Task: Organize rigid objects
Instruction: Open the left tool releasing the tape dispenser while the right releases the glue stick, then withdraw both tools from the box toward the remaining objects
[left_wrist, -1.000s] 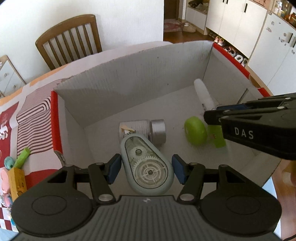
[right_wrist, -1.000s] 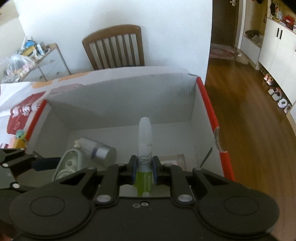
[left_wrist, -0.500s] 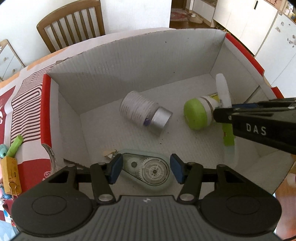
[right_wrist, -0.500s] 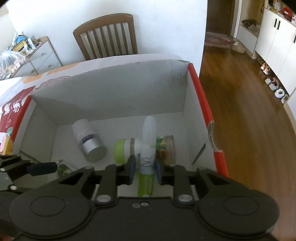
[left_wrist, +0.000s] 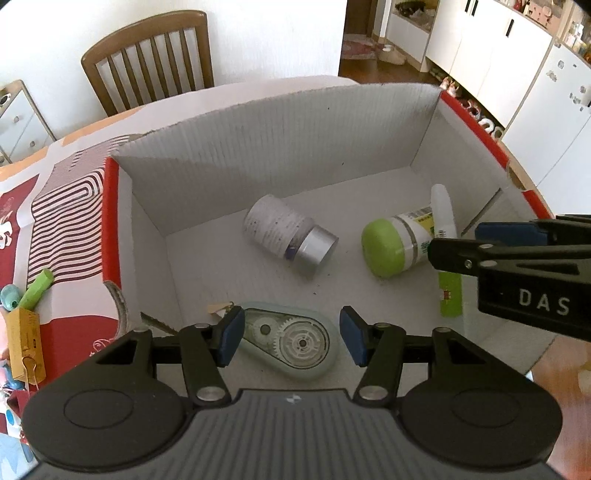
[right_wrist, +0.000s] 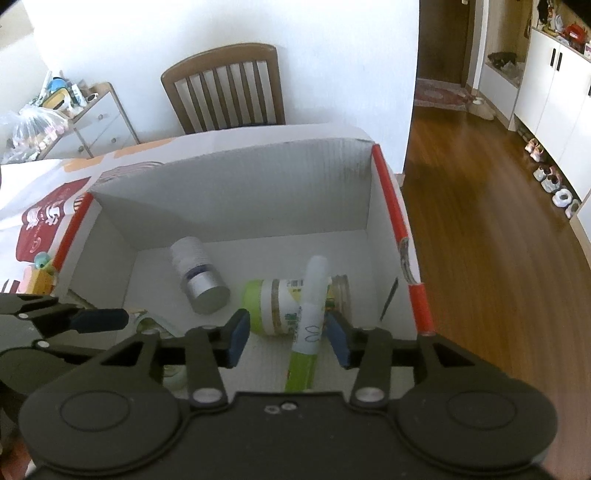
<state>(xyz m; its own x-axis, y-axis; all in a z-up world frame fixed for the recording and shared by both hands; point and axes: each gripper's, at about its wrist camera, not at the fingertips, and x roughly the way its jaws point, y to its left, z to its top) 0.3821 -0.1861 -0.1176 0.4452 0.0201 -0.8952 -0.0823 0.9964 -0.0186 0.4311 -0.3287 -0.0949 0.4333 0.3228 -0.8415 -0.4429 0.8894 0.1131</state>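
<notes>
We see both claws over the white corrugated cardboard box with red rims (left_wrist: 110, 221), which takes the middle of both views. The right claw (right_wrist: 288, 332) has just been opening; its blue pads now stand apart and no longer press the white and green glue stick (right_wrist: 308, 321) between them, which leans on the jar with the green lid (left_wrist: 395, 243), lying on its side. We judge this is a release, so the stick stays in the box.

The left claw (left_wrist: 290, 336) is half open and holds nothing; the pale green correction tape dispenser (left_wrist: 291, 339) lies flat on the box floor below its pads. A white bottle with a silver cap (left_wrist: 288, 236) rests on its side in the centre. Other small things wait on the surface at the left edge.
</notes>
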